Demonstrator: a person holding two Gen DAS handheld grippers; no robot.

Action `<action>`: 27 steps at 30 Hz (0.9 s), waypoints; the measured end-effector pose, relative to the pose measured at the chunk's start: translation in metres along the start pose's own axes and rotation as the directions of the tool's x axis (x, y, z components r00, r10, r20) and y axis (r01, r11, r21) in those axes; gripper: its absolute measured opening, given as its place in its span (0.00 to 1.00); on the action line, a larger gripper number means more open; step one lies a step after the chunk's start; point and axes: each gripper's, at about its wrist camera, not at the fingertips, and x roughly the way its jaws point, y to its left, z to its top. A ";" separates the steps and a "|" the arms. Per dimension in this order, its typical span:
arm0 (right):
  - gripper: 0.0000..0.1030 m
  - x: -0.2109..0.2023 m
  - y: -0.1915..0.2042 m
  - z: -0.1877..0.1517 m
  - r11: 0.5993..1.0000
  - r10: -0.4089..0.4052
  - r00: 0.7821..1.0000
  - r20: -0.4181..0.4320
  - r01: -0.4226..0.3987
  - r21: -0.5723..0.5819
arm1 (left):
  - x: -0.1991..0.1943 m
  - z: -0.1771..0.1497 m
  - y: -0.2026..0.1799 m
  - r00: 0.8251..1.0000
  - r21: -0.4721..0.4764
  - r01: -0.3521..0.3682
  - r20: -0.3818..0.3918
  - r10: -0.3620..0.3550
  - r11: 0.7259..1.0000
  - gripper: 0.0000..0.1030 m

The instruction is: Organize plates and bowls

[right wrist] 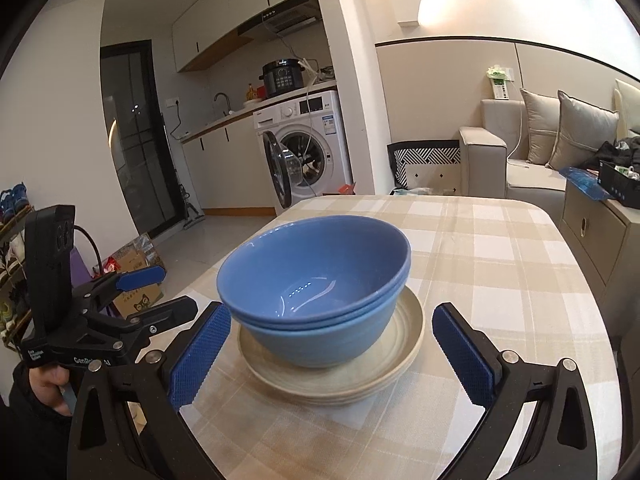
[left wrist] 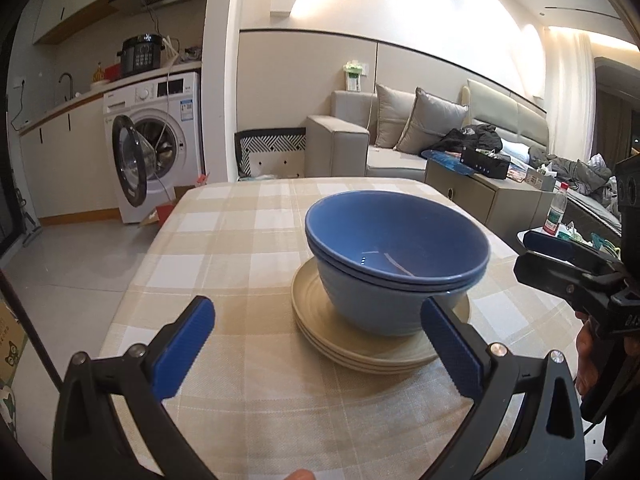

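Two nested blue bowls (left wrist: 394, 256) (right wrist: 316, 284) sit on a stack of cream plates (left wrist: 320, 320) (right wrist: 400, 356) on the checked tablecloth. My left gripper (left wrist: 316, 348) is open just short of the stack, its right pad beside the lower bowl, nothing held. My right gripper (right wrist: 332, 356) is open too, its blue pads either side of the plates and bowls without touching them. The right gripper (left wrist: 560, 256) shows at the right edge of the left wrist view, and the left gripper (right wrist: 156, 292) at the left of the right wrist view, both held by hands.
The table (left wrist: 240, 240) ends at its far edge, with a patterned chair back (left wrist: 272, 148) behind it. A sofa (left wrist: 400, 136), a low cabinet (left wrist: 472, 188) and a bottle (left wrist: 556, 210) stand to the right. A washing machine (left wrist: 156, 140) with its door open is at the back left.
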 end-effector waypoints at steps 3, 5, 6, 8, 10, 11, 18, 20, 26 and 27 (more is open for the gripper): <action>1.00 -0.008 0.001 -0.007 1.000 -0.018 1.000 0.019 0.018 -0.014 | -0.010 -0.006 -0.001 1.000 -0.003 -0.007 0.029 0.007 1.000 1.00; 1.00 -0.014 0.004 -0.014 0.999 -0.031 0.999 0.039 0.032 -0.031 | -0.015 -0.009 -0.002 0.999 0.001 -0.017 0.046 0.017 1.000 1.00; 1.00 -0.017 0.006 -0.018 0.998 -0.037 0.998 0.055 0.039 -0.042 | -0.017 -0.011 -0.001 0.998 0.000 -0.025 0.056 0.025 1.000 1.00; 1.00 -0.023 0.008 -0.026 0.997 -0.041 0.997 0.072 0.045 -0.057 | -0.023 -0.015 0.000 0.997 -0.006 -0.027 0.075 0.027 1.000 1.00; 1.00 -0.026 0.010 -0.034 0.996 -0.043 0.996 0.083 0.049 -0.070 | -0.027 -0.020 0.003 0.995 -0.020 -0.025 0.092 0.027 0.999 1.00; 1.00 -0.029 0.012 -0.037 0.996 -0.044 0.995 0.088 0.051 -0.076 | -0.028 -0.022 0.004 0.995 -0.027 -0.023 0.096 0.026 0.999 1.00; 1.00 -0.042 0.014 -0.063 0.996 -0.038 0.988 0.150 0.050 -0.071 | -0.034 -0.038 -0.002 0.992 -0.015 -0.031 0.123 0.033 0.999 1.00; 1.00 -0.045 0.015 -0.068 0.996 -0.038 0.987 0.153 0.051 -0.078 | -0.036 -0.044 -0.004 0.991 -0.007 -0.039 0.131 0.039 0.999 1.00; 1.00 -0.047 0.015 -0.080 0.995 -0.035 0.987 0.159 0.050 -0.092 | -0.036 -0.053 -0.007 0.990 0.006 -0.057 0.131 0.055 0.998 1.00; 1.00 -0.047 0.015 -0.081 0.995 -0.030 0.987 0.155 0.044 -0.086 | -0.036 -0.053 -0.007 0.990 0.008 -0.052 0.132 0.050 0.999 1.00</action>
